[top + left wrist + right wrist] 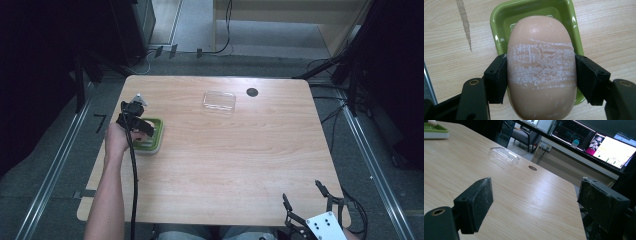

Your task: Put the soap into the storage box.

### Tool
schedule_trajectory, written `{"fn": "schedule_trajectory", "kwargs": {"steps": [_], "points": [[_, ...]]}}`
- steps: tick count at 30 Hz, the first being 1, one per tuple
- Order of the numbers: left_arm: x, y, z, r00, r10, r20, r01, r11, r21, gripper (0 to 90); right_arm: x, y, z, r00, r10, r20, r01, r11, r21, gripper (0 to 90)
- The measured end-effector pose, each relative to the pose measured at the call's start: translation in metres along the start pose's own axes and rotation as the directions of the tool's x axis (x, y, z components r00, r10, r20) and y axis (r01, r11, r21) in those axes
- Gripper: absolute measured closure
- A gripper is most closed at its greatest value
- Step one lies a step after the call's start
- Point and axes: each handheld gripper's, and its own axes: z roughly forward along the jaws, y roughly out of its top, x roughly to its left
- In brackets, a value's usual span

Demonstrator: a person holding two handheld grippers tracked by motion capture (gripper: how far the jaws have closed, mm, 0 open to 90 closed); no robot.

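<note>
Here your left gripper (541, 75) clamps the soap (541, 70) by its sides, right over the green dish (499, 30) near the table's (240, 165) left edge. Your right gripper (534, 202) hangs with jaws apart at the near right corner, holding nothing.

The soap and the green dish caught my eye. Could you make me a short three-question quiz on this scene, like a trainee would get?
1. True or false: the left gripper is clamped on the bar of soap.
2. Where is the soap right now? A) inside the clear plastic lid B) over the green soap dish C) beside the round hole in the table
3. In one word, how do the jaws of the right gripper stand?

Key
1. True: both pads press the soap's sides.
2. B
3. Open, with nothing between them.
</note>
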Motion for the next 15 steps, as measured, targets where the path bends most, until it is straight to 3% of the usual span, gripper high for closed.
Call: {"fn": "schedule_trajectory", "kwargs": {"steps": [7, 15], "points": [[-0.003, 0.002, 0.007, 1.0000, -0.009, 0.001, 0.009, 1.0000, -0.004, 33.8, -0.001, 0.000, 0.000, 1.0000, 0.000, 0.004, 0.000, 1.000, 0.001, 13.1], [-0.004, 0.002, 0.013, 0.9996, -0.010, -0.027, 0.010, 0.9999, -0.008, 33.8, 0.000, 0.000, 0.000, 1.0000, 0.000, -0.002, 0.000, 1.000, 0.000, 13.1]]}}
